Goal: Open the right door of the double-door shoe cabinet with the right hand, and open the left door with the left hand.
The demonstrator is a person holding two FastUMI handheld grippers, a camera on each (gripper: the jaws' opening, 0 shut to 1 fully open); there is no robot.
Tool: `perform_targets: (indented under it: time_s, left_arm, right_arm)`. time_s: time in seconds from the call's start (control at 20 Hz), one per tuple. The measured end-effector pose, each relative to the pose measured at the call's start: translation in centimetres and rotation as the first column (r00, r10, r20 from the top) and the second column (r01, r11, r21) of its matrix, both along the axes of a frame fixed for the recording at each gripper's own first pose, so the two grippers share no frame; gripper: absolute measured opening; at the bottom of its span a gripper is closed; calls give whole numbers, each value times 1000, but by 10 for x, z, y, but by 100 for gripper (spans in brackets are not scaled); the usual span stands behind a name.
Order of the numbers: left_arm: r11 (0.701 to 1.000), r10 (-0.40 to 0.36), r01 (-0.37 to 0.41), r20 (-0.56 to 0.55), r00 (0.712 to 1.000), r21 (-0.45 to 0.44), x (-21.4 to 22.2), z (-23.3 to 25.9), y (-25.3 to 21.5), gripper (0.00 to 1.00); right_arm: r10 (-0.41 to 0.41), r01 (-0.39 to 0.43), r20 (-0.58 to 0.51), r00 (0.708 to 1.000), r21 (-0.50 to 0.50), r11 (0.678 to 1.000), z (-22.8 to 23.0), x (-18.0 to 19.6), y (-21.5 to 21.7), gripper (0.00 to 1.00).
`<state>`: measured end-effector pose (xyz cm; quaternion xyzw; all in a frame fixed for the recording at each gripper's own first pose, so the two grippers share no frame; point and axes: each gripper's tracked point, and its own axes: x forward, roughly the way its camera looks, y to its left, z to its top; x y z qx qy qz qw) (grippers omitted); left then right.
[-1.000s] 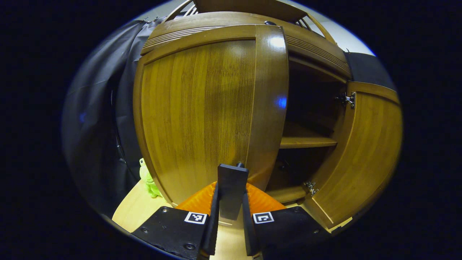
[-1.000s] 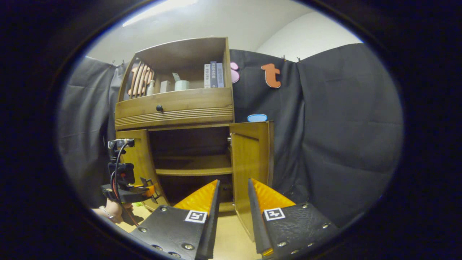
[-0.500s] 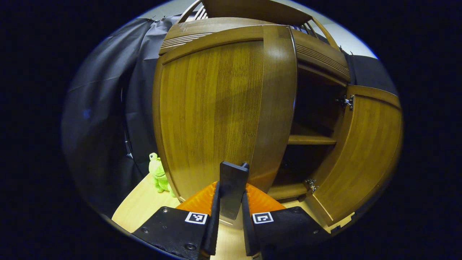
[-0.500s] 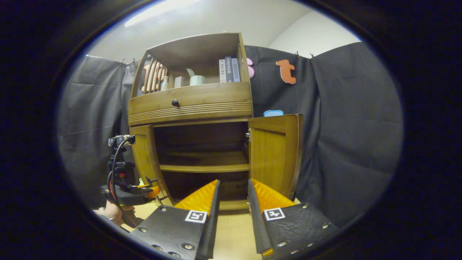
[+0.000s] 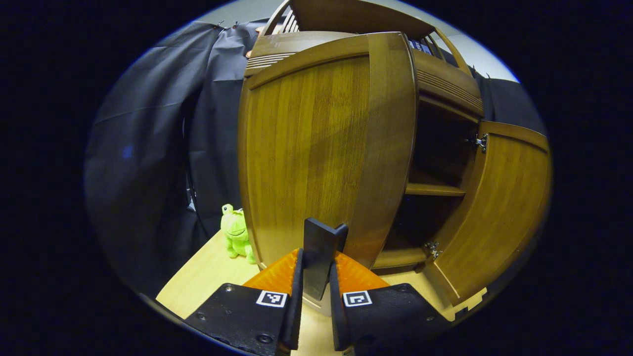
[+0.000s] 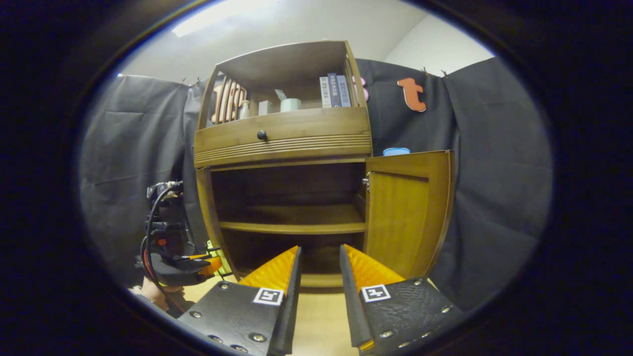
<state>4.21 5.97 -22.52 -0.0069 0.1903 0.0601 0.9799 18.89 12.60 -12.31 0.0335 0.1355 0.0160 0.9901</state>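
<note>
Shoe cabinet at twelve o'clock in the right gripper view: two doors, both swung out. Left gripper pinches the left door's handle. Right gripper spread, holding nothing, right door at two o'clock. Inside, one bare shelf; up top, three books.

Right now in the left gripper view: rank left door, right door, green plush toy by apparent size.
1. left door, though it is nearest the camera, which inflates it
2. right door
3. green plush toy
</note>
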Motion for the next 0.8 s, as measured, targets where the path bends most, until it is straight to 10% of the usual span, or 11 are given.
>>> perform_targets:
  time_s: [0.8]
  left_arm:
    - [993,115,-115,-12,993,18,-45,7,50,17]
  right_arm:
    - [98,-97,-17,995,44,994,-13,1,32,43]
